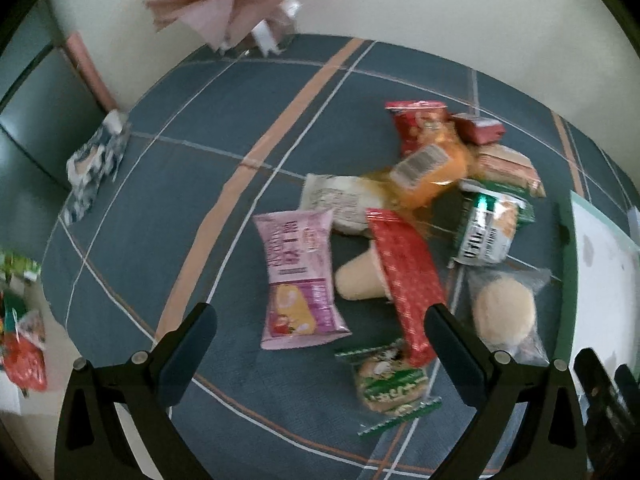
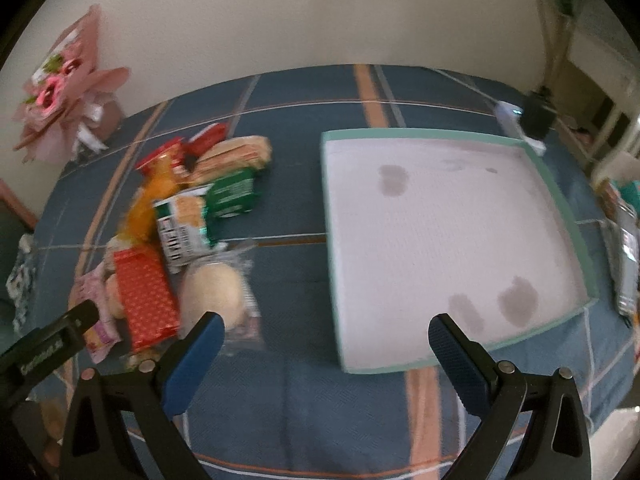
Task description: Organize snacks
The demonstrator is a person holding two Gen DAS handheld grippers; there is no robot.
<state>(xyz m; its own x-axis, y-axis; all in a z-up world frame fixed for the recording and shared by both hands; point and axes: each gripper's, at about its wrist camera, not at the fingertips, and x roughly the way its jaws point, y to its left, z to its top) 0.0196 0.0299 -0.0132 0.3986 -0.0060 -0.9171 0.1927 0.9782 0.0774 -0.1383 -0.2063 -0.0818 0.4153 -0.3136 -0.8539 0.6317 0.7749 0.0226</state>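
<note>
Left gripper (image 1: 320, 332) hovering with fingers spread, pink snack packet (image 1: 298, 276) lying between them, long red packet (image 1: 408, 284) brushing one fingertip, right gripper (image 2: 326, 338) gaping before stained white tray (image 2: 448, 240).

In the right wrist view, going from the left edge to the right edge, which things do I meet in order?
Pink paper bouquet → red patterned packet → clear-wrapped round bun → green-rimmed white tray → silver packet at the right edge.

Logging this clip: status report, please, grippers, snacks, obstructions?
Left gripper open, empty, over pink packet. Right gripper open, empty, near tray. Snack pile loose on tablecloth, tray bare. Nothing blocking.
</note>
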